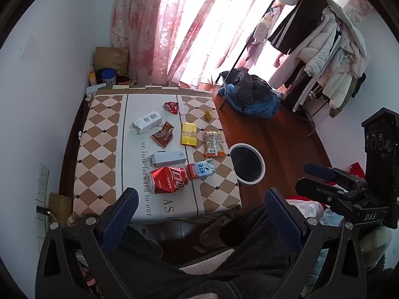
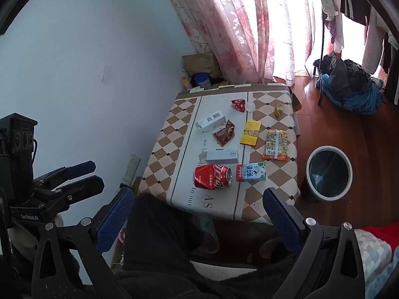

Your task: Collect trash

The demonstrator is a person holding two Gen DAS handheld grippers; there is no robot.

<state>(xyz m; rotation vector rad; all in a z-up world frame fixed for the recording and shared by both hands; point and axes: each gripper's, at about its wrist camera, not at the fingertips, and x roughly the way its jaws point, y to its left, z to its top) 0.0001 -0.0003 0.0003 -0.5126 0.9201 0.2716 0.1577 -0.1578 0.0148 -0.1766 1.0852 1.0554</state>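
Trash lies on a checkered table (image 1: 99,149) (image 2: 172,134): a crushed red cola can (image 1: 168,180) (image 2: 213,176), a blue-and-red milk carton (image 1: 201,169) (image 2: 251,172), a pale blue box (image 1: 169,160) (image 2: 222,156), a yellow packet (image 1: 189,133) (image 2: 250,133), an orange snack wrapper (image 1: 215,143) (image 2: 276,145), a brown wrapper (image 1: 162,134) (image 2: 224,132) and a white box (image 1: 147,122) (image 2: 210,121). A round bin (image 1: 247,165) (image 2: 329,173) stands on the floor right of the table. My left gripper (image 1: 202,221) is open, short of the table's near edge. My right gripper (image 2: 199,221) is open there too.
A red wrapper (image 1: 171,107), a small clear cup (image 1: 185,109) and a yellow scrap (image 1: 208,114) lie at the table's far end. A clothes pile (image 1: 251,97) and a loaded garment rack (image 1: 324,49) stand to the right. Jars and a paper bag (image 1: 109,62) sit by the curtain.
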